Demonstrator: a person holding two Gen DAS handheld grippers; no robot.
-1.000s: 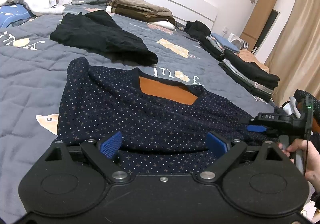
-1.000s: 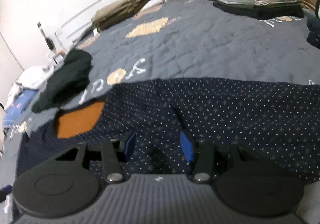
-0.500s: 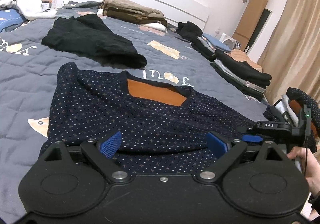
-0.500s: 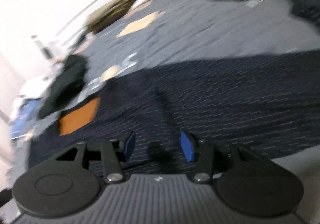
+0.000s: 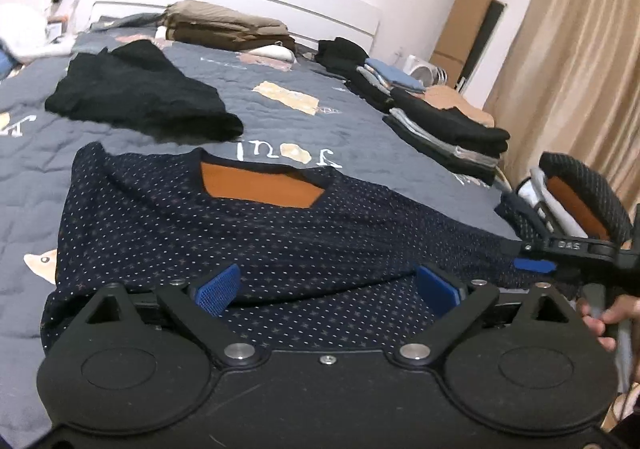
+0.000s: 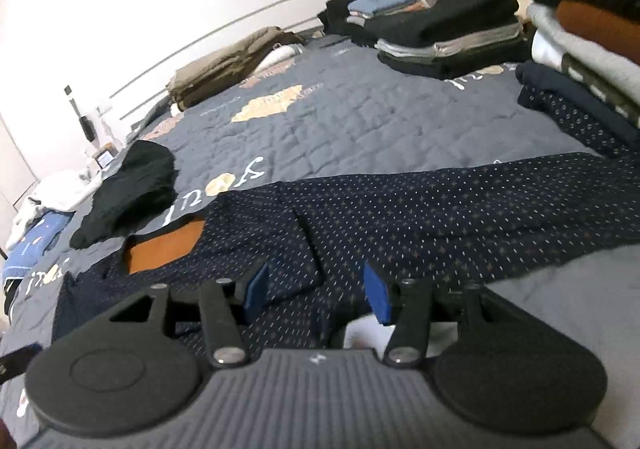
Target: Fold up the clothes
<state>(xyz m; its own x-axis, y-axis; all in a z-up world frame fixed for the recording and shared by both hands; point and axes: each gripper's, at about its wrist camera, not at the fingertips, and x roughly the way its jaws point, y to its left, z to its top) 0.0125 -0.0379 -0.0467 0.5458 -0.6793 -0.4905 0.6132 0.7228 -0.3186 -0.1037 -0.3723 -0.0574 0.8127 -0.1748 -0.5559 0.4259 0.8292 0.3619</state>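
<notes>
A navy dotted sweater (image 5: 240,233) with an orange inner collar lies spread on the grey quilt (image 5: 360,121). My left gripper (image 5: 327,287) hangs over its near hem, open wide, and the cloth lies loose between the blue pads. In the left wrist view the right gripper shows at the right edge by a blue pad (image 5: 534,264), held by a person's hand (image 5: 600,319). In the right wrist view my right gripper (image 6: 316,291) sits low over the sweater (image 6: 440,209). Its jaws are opening, with flat fabric between them that the pads do not press.
A crumpled black garment (image 5: 140,101) lies beyond the sweater. Folded stacks (image 5: 448,129) line the bed's right side, and one tall stack (image 6: 580,61) stands close on the right. A khaki pile (image 5: 228,25) rests by the headboard. A beige curtain (image 5: 580,49) hangs at right.
Both grippers have drawn back and risen a little over the sweater. The right gripper's view swung, bringing the tall folded stack into view, and its pads stand slightly wider.
</notes>
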